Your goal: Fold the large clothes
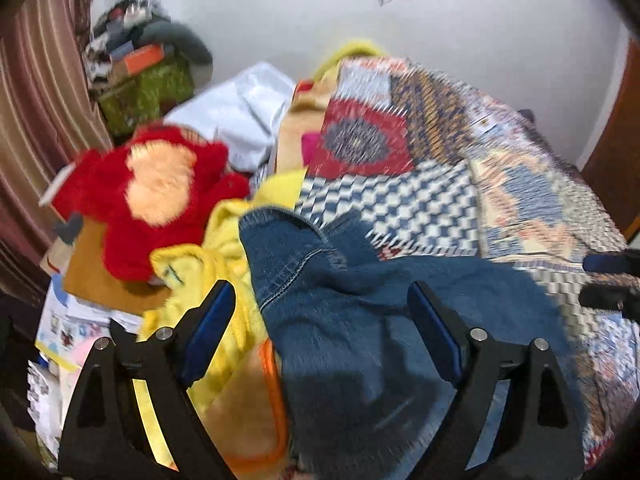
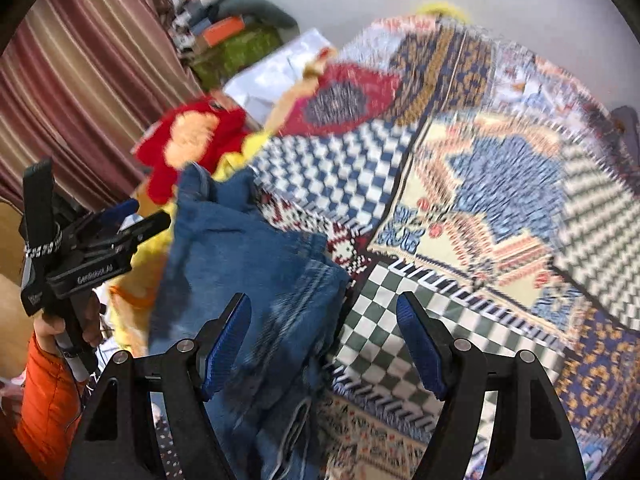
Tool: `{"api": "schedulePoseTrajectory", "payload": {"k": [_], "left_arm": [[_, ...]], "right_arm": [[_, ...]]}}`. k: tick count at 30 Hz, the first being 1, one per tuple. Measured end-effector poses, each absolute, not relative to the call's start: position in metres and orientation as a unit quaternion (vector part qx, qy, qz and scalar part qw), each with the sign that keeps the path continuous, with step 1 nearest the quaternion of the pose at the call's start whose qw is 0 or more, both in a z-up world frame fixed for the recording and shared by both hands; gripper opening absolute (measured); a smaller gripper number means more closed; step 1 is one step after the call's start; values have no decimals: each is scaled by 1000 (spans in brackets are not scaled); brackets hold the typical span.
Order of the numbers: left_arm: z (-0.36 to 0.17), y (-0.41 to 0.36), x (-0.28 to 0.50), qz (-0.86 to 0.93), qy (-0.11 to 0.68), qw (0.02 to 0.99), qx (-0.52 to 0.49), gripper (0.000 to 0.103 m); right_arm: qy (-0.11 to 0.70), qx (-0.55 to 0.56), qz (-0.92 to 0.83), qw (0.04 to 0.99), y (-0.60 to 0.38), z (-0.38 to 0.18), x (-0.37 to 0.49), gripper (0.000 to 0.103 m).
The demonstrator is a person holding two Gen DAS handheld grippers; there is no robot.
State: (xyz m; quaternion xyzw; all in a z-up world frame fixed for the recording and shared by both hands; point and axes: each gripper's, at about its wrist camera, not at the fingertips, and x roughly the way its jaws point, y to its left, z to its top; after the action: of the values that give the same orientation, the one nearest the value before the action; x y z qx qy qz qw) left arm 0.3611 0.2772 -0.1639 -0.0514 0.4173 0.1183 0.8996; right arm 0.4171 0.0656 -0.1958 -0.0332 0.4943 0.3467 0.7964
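2 grippers, both wide open, nothing gripped. Left gripper (image 1: 322,308) and right gripper (image 2: 324,320) hover over the denim garment (image 1: 360,320), bunched on the patterned bedspread (image 2: 500,200). No clean fold visible; folding looks barely begun.

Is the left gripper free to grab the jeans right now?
Probably yes. The left gripper is open right over the jeans, which lie on top of the patterned bedspread with nothing covering them.
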Motion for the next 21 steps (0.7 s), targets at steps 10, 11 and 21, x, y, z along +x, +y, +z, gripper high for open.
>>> {"api": "schedulePoseTrajectory", "payload": {"k": [10, 11, 21], "left_arm": [[-37, 215, 246, 73, 274, 957, -52, 89], [-26, 208, 232, 72, 259, 962, -50, 89], [29, 145, 112, 84, 126, 988, -40, 89]], "right_arm": [[358, 2, 393, 847, 29, -76, 313, 73], [340, 5, 395, 853, 24, -65, 301, 73], [165, 21, 375, 912, -26, 8, 169, 73]]}}
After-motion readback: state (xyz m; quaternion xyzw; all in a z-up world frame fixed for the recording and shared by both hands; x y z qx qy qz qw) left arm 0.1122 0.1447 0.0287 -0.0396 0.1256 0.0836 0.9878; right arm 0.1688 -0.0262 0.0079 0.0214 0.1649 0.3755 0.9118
